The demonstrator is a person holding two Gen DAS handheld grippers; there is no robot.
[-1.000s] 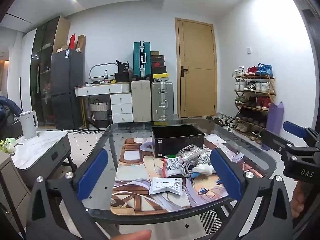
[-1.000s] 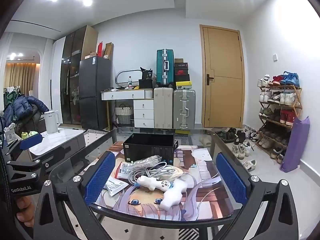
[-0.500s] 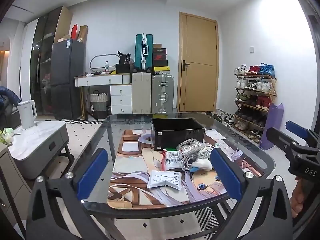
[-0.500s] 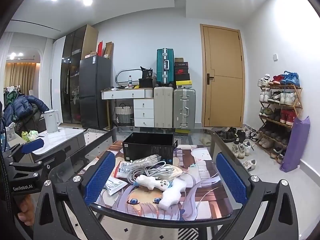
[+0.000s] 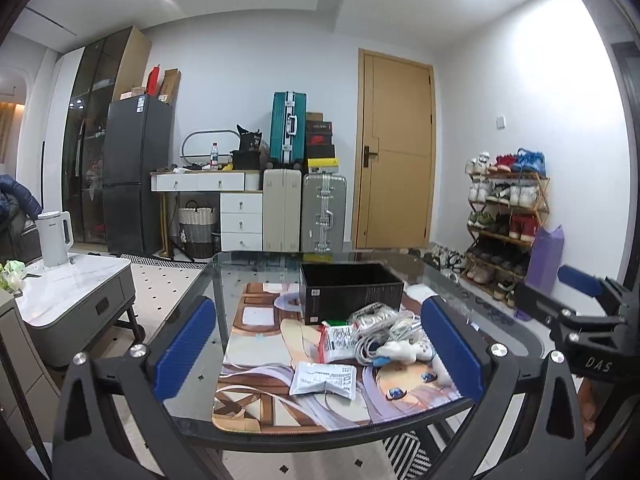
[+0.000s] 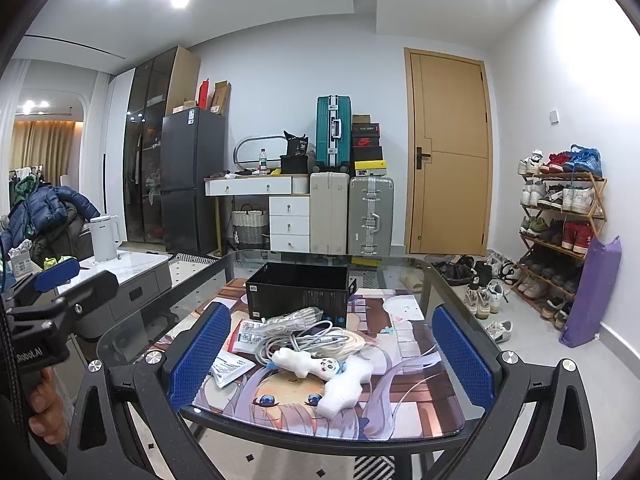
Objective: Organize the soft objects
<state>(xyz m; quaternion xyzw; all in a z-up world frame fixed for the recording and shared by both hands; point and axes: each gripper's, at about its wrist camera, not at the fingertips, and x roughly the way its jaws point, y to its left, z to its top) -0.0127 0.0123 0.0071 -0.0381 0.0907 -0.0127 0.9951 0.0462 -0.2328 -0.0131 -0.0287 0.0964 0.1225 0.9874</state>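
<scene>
A white plush toy (image 6: 324, 372) lies on the printed mat (image 6: 400, 400) of the glass table, beside a tangle of white cables (image 6: 304, 336) and two flat sachets (image 5: 324, 378). The plush toy (image 5: 404, 350) shows in the left wrist view too. Behind them stands an open black box (image 5: 348, 292) (image 6: 298, 292). My left gripper (image 5: 320, 352) hangs open in front of the table's near edge, apart from everything. My right gripper (image 6: 332, 352) is open too, short of the table, with nothing between its fingers.
A grey side table (image 5: 68, 300) with a white kettle (image 5: 54, 238) stands to the left. A shoe rack (image 6: 560, 232) and a purple bag (image 6: 592, 292) line the right wall. Suitcases (image 5: 304, 208), a drawer unit and a door are at the back.
The left wrist view has tilted upward and drawn back a little, so the table sits lower in it. The right gripper has barely shifted. Both stay open.
</scene>
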